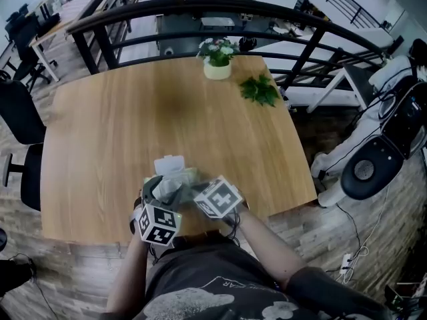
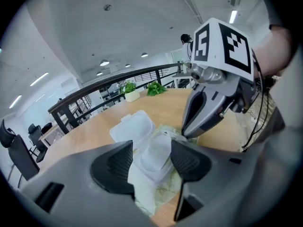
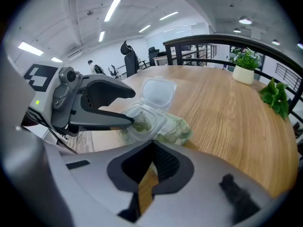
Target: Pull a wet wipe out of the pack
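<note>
One wet-wipe pack (image 3: 176,129), lid (image 3: 158,92) open, print (image 3: 183,132) illegible.

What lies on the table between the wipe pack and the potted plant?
Nothing. In the head view the table is bare wood from the wipe pack to the potted plant. The leafy sprig lies off to the right.

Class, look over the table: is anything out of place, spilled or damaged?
A leafy green sprig lies loose on the table beside the potted plant, not in its pot. The lid of the wipe pack stands open, which suits the task. Nothing looks spilled or damaged.
</note>
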`<state>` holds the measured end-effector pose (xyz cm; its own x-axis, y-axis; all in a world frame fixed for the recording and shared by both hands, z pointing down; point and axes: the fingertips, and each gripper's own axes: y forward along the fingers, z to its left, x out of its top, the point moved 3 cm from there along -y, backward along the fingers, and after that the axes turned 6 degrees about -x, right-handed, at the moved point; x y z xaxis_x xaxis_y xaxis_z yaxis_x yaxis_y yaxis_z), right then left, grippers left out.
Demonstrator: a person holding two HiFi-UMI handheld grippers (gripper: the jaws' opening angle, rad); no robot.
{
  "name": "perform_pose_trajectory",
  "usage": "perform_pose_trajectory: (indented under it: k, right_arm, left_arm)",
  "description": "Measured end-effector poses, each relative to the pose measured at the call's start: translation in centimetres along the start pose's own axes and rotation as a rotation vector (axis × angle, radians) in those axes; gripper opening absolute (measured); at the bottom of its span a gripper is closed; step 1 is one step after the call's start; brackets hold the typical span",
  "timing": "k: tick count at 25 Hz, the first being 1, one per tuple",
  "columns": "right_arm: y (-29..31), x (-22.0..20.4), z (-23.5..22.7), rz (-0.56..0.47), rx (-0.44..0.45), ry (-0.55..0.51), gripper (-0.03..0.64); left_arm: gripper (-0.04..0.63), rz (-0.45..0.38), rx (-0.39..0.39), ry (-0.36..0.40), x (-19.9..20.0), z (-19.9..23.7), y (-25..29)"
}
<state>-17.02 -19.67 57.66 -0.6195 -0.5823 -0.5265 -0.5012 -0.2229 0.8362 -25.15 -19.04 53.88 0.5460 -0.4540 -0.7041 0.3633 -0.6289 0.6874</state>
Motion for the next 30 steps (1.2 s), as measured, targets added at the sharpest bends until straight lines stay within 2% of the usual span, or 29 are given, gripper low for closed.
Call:
perform_pose_trajectory:
  k: [6, 8, 10, 15, 24, 26, 28, 30]
  right_arm:
    - [0.1, 0.3, -0.2, -0.001, -0.026, -0.002, 0.025]
    - [0.0, 0.2, -0.1, 0.0, -0.033, -0.005, 0.025]
    - [-0.1, 0.2, -0.1, 0.0, -0.043, -0.008, 0.025]
    - [0.1, -0.1, -0.1, 0.002, -0.066, -0.015, 0.025]
    - [-0.6, 0.3, 0.3, -0.024, -0.108, -0.092, 0.025]
    - [-1.5, 1.4, 0.5, -0.087, -0.107, -0.106, 0.025]
    - [-2.1, 2.9, 1.1, -0.173, -0.069, -0.128, 0.026]
    - [-2.0, 4.0, 1.8, -0.208, -0.023, -0.152, 0.028]
  left_arm:
    - [0.213, -0.022, -0.005, -0.105, -0.8, 0.8, -1.0]
    - [0.161, -0.041, 0.006, -0.131, -1.0, 1.0, -1.6]
    - [0.074, -0.06, 0.021, -0.154, -1.1, 1.2, -2.1]
    - [0.024, -0.093, -0.007, -0.219, -1.5, 1.6, -2.5]
    - [0.014, -0.106, 0.0, -0.287, -3.2, 2.0, -3.8]
    - [0.014, -0.103, -0.005, -0.287, -3.6, 2.1, -3.8]
    - [0.014, -0.106, -0.01, -0.298, -3.8, 2.1, -3.8]
    - [0.014, -0.112, -0.016, -0.315, -4.1, 2.2, -3.7]
